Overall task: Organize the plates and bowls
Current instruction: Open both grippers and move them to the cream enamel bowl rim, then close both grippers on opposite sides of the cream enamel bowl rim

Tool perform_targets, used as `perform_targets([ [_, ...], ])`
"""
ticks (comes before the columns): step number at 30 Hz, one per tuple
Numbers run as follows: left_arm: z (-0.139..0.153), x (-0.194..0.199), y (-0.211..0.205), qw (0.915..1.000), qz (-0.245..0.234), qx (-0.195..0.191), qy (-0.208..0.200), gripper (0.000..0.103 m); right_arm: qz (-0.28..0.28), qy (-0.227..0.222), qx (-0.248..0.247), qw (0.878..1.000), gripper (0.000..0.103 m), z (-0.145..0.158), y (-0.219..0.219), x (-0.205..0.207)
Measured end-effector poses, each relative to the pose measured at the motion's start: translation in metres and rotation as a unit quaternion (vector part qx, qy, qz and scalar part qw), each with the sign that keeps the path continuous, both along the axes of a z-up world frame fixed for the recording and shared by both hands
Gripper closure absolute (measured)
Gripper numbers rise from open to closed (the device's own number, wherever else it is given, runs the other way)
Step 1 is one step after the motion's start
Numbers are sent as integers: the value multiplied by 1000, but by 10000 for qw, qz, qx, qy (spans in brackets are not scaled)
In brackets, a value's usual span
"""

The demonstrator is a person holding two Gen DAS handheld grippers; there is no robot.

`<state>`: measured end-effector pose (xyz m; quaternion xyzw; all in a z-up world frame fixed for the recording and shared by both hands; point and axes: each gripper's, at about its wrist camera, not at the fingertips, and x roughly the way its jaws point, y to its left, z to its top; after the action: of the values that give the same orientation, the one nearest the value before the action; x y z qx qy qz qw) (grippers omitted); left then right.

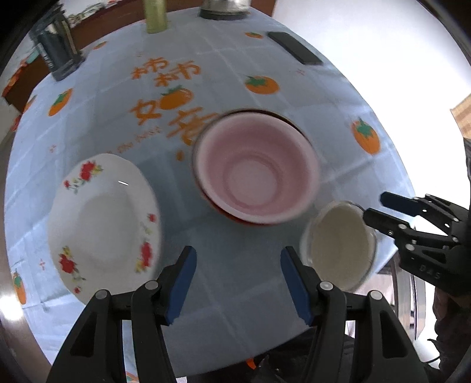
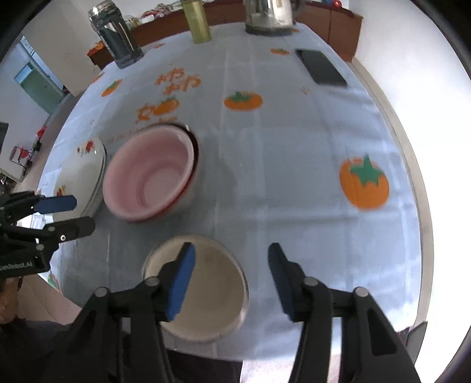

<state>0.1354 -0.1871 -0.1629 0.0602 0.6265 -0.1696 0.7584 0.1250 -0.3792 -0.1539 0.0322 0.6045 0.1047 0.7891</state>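
A pink bowl (image 1: 256,168) (image 2: 153,176) sits nested in a darker red bowl at the middle of the table. Left of it lies a white plate with red flowers (image 1: 103,221) (image 2: 85,171). A small cream bowl (image 1: 341,244) (image 2: 215,282) stands near the table's front edge. My left gripper (image 1: 238,265) (image 2: 84,213) hangs open over bare cloth between the plate and the cream bowl, holding nothing. My right gripper (image 2: 231,250) (image 1: 374,204) is open above the cream bowl; one finger is over its inside and the other is outside its right rim, with neither pad pressing.
The tablecloth (image 2: 294,176) is light blue with orange fruit prints. A black phone (image 2: 321,66) (image 1: 294,48) lies at the back right. A dark jar (image 2: 114,38), a green bottle (image 2: 197,20) and a metal kettle (image 2: 268,14) stand along the far edge.
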Motion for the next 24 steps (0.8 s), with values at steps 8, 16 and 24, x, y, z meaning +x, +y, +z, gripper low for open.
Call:
perform_targets([
  [8, -15, -26, -34, 9978, -442, -311, 379, 64, -132, 170, -48, 9998, 68, -10, -11, -33],
  [16, -29, -29, -45, 9975, -331, -281, 561, 67, -120, 214, 57, 9997, 68, -19, -10, -42],
  [24, -38, -27, -53, 9971, -292, -306, 637, 78, -79, 250, 135, 9996, 83, -26, -14, -39],
])
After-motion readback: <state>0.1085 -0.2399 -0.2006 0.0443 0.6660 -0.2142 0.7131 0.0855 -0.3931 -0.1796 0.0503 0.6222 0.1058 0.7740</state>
